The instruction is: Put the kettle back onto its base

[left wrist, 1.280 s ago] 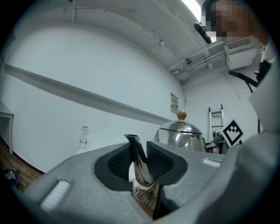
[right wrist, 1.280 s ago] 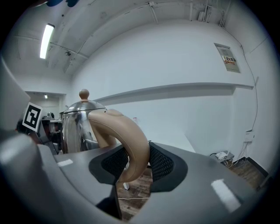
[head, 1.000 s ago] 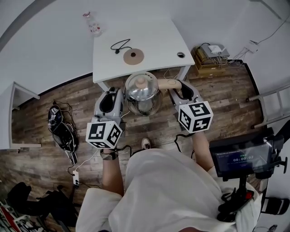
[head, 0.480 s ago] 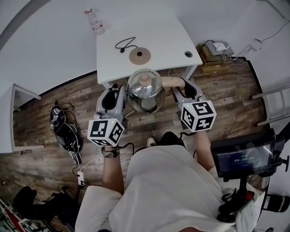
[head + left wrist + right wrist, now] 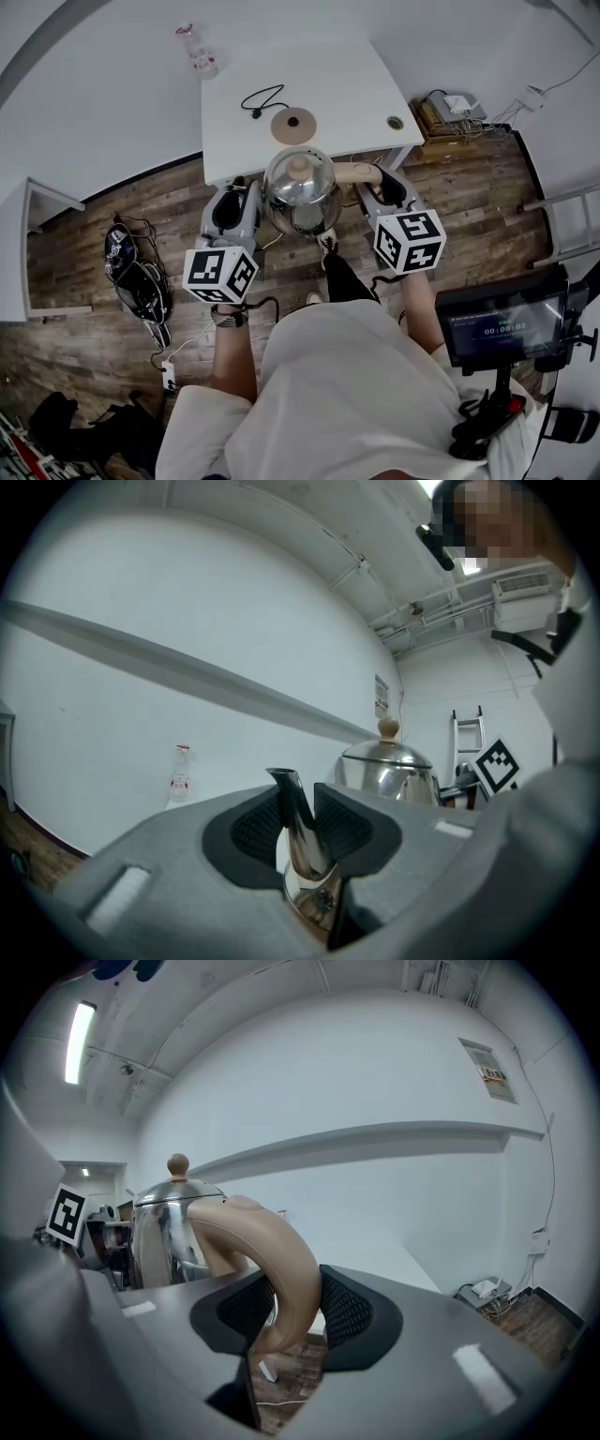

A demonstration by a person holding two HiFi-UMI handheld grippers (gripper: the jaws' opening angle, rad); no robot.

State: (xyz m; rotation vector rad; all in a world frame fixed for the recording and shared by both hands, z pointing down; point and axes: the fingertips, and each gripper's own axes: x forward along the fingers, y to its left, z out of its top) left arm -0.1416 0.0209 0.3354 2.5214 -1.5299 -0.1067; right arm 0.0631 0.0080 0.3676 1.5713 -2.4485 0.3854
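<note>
Carrying the kettle [image 5: 298, 187] with my left gripper [image 5: 238, 190] clamped on its spout [image 5: 298, 827] and right gripper [image 5: 375, 184] on its handle [image 5: 281, 1279], I've brought it to the table [image 5: 347, 84] edge, just short of the base [image 5: 293, 125].

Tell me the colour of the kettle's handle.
Pale beige. The curved plastic handle of the shiny steel kettle shows best in the right gripper view.

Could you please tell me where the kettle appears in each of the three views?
Head view: kettle at centre.
Left gripper view: kettle right of centre, spout in the jaws.
Right gripper view: kettle left of centre, handle in the jaws.
Shared landmark: its lid's wooden knob.
</note>
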